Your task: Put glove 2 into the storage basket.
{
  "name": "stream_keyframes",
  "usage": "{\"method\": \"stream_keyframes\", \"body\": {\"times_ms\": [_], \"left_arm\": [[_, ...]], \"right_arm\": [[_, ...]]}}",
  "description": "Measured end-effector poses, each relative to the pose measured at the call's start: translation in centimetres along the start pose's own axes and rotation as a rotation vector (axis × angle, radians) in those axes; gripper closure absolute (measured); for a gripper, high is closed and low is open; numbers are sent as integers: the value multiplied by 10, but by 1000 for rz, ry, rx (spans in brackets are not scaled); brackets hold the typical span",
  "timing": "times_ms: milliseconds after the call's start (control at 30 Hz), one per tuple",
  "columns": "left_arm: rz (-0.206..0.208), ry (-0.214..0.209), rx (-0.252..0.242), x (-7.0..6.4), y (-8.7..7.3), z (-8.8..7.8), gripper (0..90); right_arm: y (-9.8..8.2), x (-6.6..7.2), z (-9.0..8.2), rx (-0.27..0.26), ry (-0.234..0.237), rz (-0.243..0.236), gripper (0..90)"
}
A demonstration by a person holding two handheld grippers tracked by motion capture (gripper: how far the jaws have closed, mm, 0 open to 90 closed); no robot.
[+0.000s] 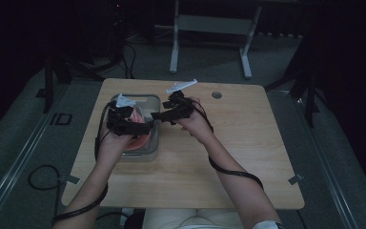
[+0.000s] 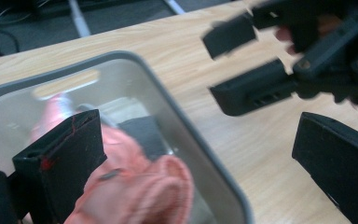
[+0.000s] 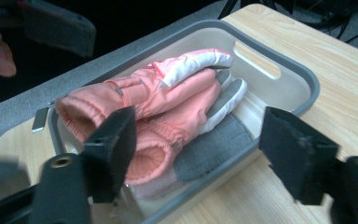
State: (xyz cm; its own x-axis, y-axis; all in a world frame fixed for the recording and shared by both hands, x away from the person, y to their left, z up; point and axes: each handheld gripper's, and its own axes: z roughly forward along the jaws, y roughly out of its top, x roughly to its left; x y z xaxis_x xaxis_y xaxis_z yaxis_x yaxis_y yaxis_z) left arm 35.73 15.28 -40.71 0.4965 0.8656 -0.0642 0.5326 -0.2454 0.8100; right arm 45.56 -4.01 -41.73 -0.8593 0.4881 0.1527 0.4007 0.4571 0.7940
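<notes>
Pink gloves (image 3: pixel 168 100) lying as a stacked pair inside the grey-rimmed bin (image 3: pixel 307 79), cuffs toward the near end, white and grey fingertips toward the slotted handle end, a grey fabric piece (image 3: pixel 214 149) under them on the bin floor. Bin resting on the left half of the wooden table (image 1: pixel 248 157), gloves fully within its walls and touching nothing outside. Left gripper (image 1: pixel 124 125) hovering over the bin, jaws spread wide with nothing pinched between them, one jaw seen over the glove cuff (image 2: pixel 140 191) in the left gripper view, the other out over bare wood. Right gripper (image 1: pixel 164 114) just beside the bin's right rim, jaws likewise spread and empty, gloves lying beyond the gap rather than in it. Judged step: letting go after placing, backing off from the bin. To do that well: keep both pairs of jaws fully apart until clear of the fabric, since the fuzzy cuffs could snag on a pad corner and drag a glove back over the wall; lift straight up before moving sideways; mind the closeness of the two grippers above the right rim, avoiding a knock that might shove the light bin across the table; leave the pair settled flat, cuffs tucked below the rim.
</notes>
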Motion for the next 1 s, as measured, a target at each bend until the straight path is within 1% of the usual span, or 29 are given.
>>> {"method": "stream_keyframes", "body": {"times_ms": [33,67,100,133,200,233,267,300,333,367,400,467,500,533,600,667,700,733,800,867,933,1000], "left_arm": [[16,-6,3,-5,0,1,16],[29,-13,4,-10,-1,2,16],[40,-21,5,-14,-2,3,16],[51,-30,6,-19,-2,5,16],[86,-53,-4,-29,-3,8,16],[104,-58,7,-34,-4,9,16],[123,-57,9,-40,-4,10,16],[147,-53,12,-46,-5,11,16],[162,-54,12,-52,-5,12,16],[165,-69,12,-56,-6,14,16],[171,-83,14,-60,-6,16,16],[190,-93,7,-67,-8,19,16],[193,-109,7,-70,-9,20,16],[189,-134,6,-73,-10,22,16],[195,-157,11,-79,-14,27,16],[215,-170,34,-85,-19,33,16],[215,-182,40,-87,-22,36,16],[213,-191,35,-90,-24,38,16],[222,-200,35,-93,-29,42,16],[221,-215,44,-96,-33,46,16],[223,-227,36,-99,-36,48,16],[229,-225,28,-101,-41,50,16]], "right_arm": [[-2,-1,-3,-9,0,4,230],[-6,-1,-8,-13,-9,-1,194],[-6,-1,-8,-13,-9,-1,194],[-10,-3,-11,2,-24,-14,182],[-13,-4,-12,0,-26,-16,172],[-16,-6,-14,5,-34,-19,168],[-19,-7,-15,15,-46,-29,166],[-22,-7,-17,16,-51,-27,156],[-26,-8,-20,13,-41,-21,141],[-29,-8,-22,9,-34,-20,142],[-32,-8,-25,5,-38,-18,142],[-40,-9,-30,3,-40,-19,142],[-44,-9,-31,3,-48,-20,143],[-47,-10,-33,4,-56,-21,143],[-56,-12,-35,14,-61,-15,143],[-64,-14,-36,21,-62,-10,143],[-68,-15,-37,27,-62,-10,143],[-71,-16,-37,30,-66,-8,143],[-78,-18,-38,37,-65,-6,143],[-84,-19,-38,44,-67,-9,143],[-90,-19,-39,47,-71,-20,143],[-97,-20,-39,50,-74,-32,143]]}}
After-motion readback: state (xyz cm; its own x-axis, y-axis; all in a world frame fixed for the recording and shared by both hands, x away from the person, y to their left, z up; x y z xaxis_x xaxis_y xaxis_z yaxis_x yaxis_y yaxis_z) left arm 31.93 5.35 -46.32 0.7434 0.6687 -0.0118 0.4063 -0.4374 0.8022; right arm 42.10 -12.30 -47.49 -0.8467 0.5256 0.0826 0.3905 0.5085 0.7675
